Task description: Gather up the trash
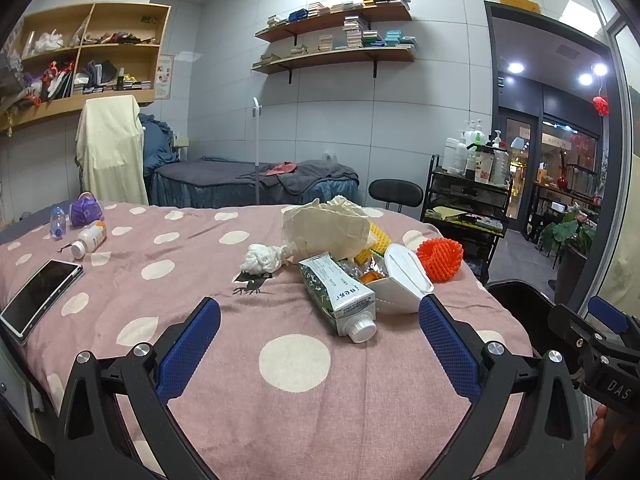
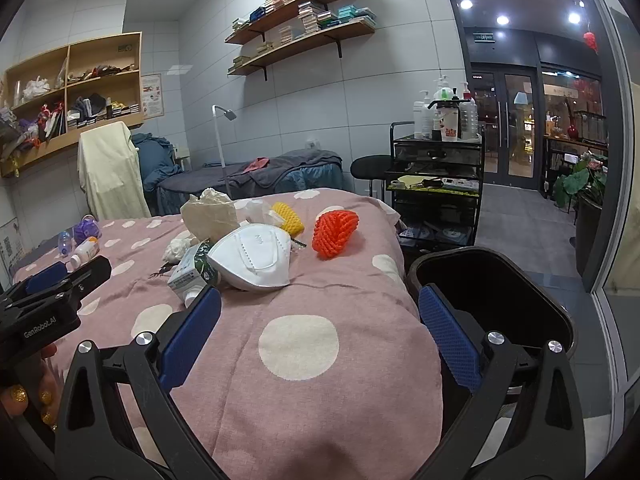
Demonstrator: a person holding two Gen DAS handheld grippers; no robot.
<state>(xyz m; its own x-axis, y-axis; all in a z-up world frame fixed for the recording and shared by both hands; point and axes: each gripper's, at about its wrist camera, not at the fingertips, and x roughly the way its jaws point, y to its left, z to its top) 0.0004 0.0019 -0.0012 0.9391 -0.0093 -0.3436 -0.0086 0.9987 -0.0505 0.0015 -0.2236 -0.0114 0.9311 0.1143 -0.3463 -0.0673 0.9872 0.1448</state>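
A pile of trash lies on the pink dotted bed cover [image 1: 208, 280]: a green-and-white carton [image 1: 340, 296] with a white cap, a white face mask [image 1: 404, 280], an orange foam net [image 1: 440, 258], a yellow foam net [image 1: 378, 240], crumpled beige paper [image 1: 324, 224] and a white tissue wad [image 1: 262, 258]. My left gripper [image 1: 320, 320] is open and empty, just short of the carton. My right gripper [image 2: 320, 312] is open and empty over the cover, short of the mask [image 2: 256, 258] and orange net [image 2: 334, 232]. A black bin [image 2: 496, 292] stands at the bed's right edge.
A phone [image 1: 40, 298], a white pill bottle [image 1: 90, 238], a small clear bottle [image 1: 58, 222] and a purple object [image 1: 84, 210] lie at the left of the bed. A black cart [image 2: 438, 184] with bottles and a stool [image 2: 370, 168] stand beyond the bed.
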